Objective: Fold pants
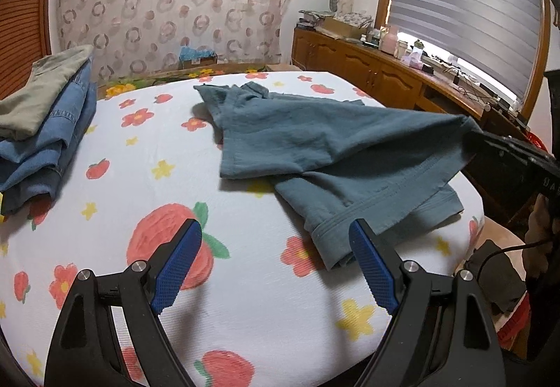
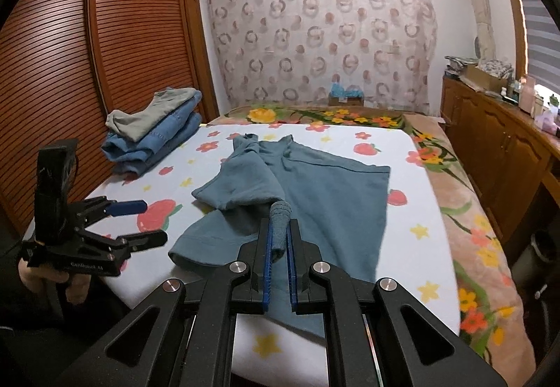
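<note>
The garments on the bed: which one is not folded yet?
The teal pants, spread loose mid-bed with one corner pinched in the right gripper. The grey-green garment and blue denim ones sit folded in a stack near the wardrobe.

We're in a home bedroom: bed w/ fruit-print sheet, louvered wooden wardrobe, patterned curtain, window blinds, prob. a cluttered sideboard.

Folded stack blocks far left; sheet near left jaws bare
</note>
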Demonstrator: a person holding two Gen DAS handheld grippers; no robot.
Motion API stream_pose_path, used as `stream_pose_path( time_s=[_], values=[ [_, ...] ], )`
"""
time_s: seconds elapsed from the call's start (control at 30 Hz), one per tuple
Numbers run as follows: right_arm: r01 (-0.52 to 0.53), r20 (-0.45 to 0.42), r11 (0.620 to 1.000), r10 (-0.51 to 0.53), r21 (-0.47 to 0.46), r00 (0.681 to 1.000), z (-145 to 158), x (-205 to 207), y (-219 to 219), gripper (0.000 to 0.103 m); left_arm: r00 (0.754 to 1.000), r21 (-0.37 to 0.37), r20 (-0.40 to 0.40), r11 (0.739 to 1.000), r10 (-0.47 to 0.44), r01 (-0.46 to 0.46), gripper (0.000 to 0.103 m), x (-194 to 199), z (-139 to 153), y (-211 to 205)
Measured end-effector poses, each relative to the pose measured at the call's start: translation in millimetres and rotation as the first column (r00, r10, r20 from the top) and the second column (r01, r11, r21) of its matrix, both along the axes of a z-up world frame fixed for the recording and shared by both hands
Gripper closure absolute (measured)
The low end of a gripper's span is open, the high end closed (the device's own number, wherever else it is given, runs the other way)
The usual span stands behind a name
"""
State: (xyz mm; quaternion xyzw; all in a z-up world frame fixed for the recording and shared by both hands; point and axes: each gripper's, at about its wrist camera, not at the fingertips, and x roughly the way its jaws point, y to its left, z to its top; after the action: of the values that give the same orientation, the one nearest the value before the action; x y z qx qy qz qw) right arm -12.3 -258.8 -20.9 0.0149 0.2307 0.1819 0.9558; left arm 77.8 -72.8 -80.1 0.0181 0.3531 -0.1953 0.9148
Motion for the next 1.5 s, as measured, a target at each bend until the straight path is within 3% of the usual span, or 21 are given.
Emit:
stream_pose_path(
  time_s=[0.43,1.27,1.5],
  values=[
    [0.043,-0.027,0.999,-0.044,-0.003,0.999,-4.6,-17.4,-1.0,0.095,1.000,-0.016,0.014,1.000,-0.016,0.017,0.016,-3.4,3.7,-2.9],
    [0.096,-0.164,0.995,-0.094,0.003,0.982,-24.4,4.5,-14.9,0.095,1.000,-0.014,-0.001,1.000,-0.012,0.012,0.016,-4.0,-3.1,-4.1],
    [0.115,-0.160,0.993,-0.115,-0.011,0.980,-22.8,0.7,-18.3,0.086,1.000,-0.014,-0.005,1.000,-0.009,0.009,0.016,-4.4,-3.2,-4.4]
  ],
)
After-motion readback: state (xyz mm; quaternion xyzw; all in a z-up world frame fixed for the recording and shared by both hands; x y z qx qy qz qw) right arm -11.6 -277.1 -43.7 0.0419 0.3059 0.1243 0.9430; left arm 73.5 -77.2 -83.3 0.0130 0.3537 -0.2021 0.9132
